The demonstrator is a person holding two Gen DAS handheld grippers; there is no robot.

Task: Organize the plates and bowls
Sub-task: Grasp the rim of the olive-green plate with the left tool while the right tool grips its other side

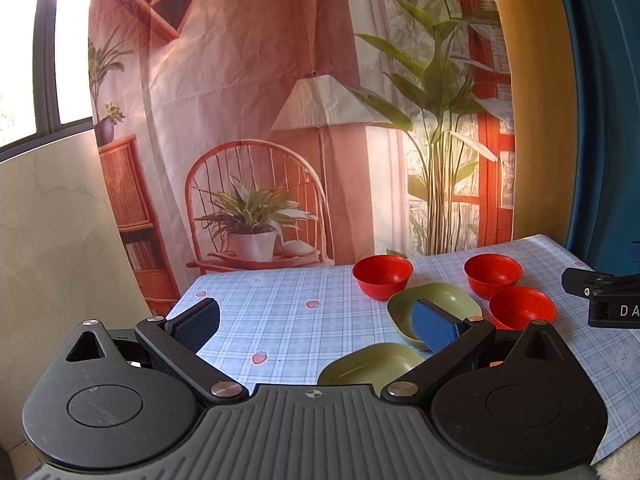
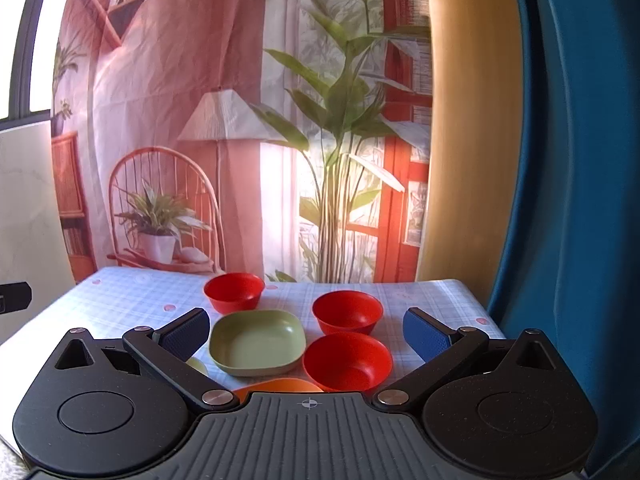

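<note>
Three red bowls stand on the checked tablecloth: a far one (image 2: pixel 234 292), a right one (image 2: pixel 347 316) and a near one (image 2: pixel 347 361). A green square plate (image 2: pixel 258 342) sits between them. An orange dish (image 2: pixel 280 386) shows just past the right gripper's body. In the left wrist view a second green plate (image 1: pixel 370 364) lies near, with the first green plate (image 1: pixel 436 304) and the red bowls (image 1: pixel 382 276) behind it. My left gripper (image 1: pixel 316 326) is open and empty above the cloth. My right gripper (image 2: pixel 308 334) is open and empty, its fingers either side of the dishes.
The tablecloth (image 1: pixel 280 312) covers a small table whose far edge meets a printed fabric backdrop (image 1: pixel 260 120). A blue surface (image 2: pixel 580 200) stands close on the right. A pale wall panel (image 1: pixel 52 220) is on the left. The right gripper's finger (image 1: pixel 600 292) shows at the right edge.
</note>
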